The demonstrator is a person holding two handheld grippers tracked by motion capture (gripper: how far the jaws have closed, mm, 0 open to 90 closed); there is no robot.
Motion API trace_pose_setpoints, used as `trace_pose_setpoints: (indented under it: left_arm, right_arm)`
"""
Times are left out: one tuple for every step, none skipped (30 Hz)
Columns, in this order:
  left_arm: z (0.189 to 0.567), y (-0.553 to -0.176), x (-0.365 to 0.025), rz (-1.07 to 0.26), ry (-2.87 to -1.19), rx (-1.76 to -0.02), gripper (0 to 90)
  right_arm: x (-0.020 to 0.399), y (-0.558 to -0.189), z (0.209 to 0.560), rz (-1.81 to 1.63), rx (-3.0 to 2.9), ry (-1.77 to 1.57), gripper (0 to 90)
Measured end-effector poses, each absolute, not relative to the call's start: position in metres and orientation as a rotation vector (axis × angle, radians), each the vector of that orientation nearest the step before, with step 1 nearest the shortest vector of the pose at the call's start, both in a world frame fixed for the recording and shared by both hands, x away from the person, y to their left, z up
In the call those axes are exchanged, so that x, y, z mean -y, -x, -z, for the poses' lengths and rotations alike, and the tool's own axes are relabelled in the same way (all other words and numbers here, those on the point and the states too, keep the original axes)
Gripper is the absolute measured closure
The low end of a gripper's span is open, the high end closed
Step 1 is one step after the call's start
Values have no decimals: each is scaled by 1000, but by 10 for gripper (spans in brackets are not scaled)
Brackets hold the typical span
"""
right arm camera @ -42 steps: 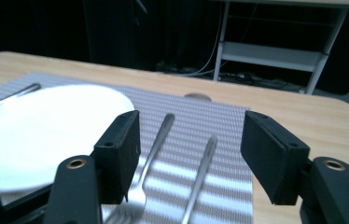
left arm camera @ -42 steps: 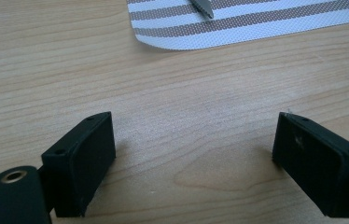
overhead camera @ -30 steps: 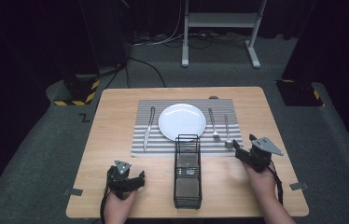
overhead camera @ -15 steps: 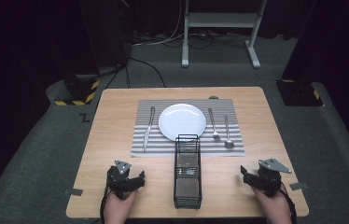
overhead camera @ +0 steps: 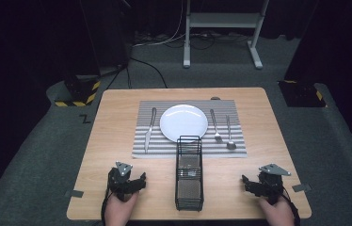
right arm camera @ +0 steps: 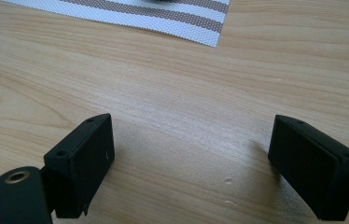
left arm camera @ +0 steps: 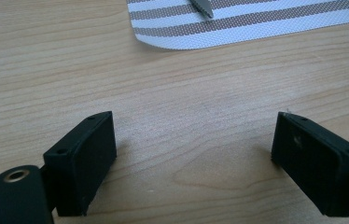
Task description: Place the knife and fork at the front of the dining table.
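Place setting: knife (overhead camera: 149, 129) left of the plate (overhead camera: 184, 122), fork (overhead camera: 215, 126) and spoon (overhead camera: 229, 135) right, on the striped mat (overhead camera: 190, 147), looking laid for a meal.
Wire caddy (overhead camera: 189, 173): between the hands, apparently empty.
Left hand-held gripper (overhead camera: 139, 181): wide, empty, parked on the tabletop (overhead camera: 103, 141).
Right hand-held gripper (overhead camera: 247, 182): jaws just been opening, nothing between them.
Gripper views: woodgrain and a mat corner (right arm camera: 212, 39) close up; the high view gives the layout.

Plate (overhead camera: 183, 122) on mat (overhead camera: 142, 147); basket (overhead camera: 189, 172) in front.
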State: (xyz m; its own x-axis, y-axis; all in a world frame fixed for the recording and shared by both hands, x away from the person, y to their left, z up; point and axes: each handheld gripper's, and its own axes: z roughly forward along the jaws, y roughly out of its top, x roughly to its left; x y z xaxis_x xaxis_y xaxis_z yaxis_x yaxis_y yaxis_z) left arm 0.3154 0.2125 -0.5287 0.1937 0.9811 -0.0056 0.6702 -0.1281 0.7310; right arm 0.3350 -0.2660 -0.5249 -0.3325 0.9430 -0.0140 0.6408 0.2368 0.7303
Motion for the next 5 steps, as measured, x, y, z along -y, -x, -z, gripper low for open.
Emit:
trace_pose_setpoints:
  left_arm:
    - [529, -315, -213, -663, -1870, -1541, 137]
    - [529, -315, -213, -665, -1871, -1541, 137]
    - [529, -315, -213, -665, -1870, -1541, 137]
    - [529, -315, -212, -665, -1870, -1540, 138]
    - [529, -315, -212, -664, -1871, -1541, 138]
  right_arm:
    - [265, -335, 525, -879, -2060, -1448, 140]
    - [265, -335, 525, -880, -2061, -1449, 136]
    - [265, -335, 525, -880, -2061, -1449, 135]
    - [265, -335, 525, -881, -2062, -1449, 134]
    - [265, -335, 525, -881, -2062, -1448, 134]
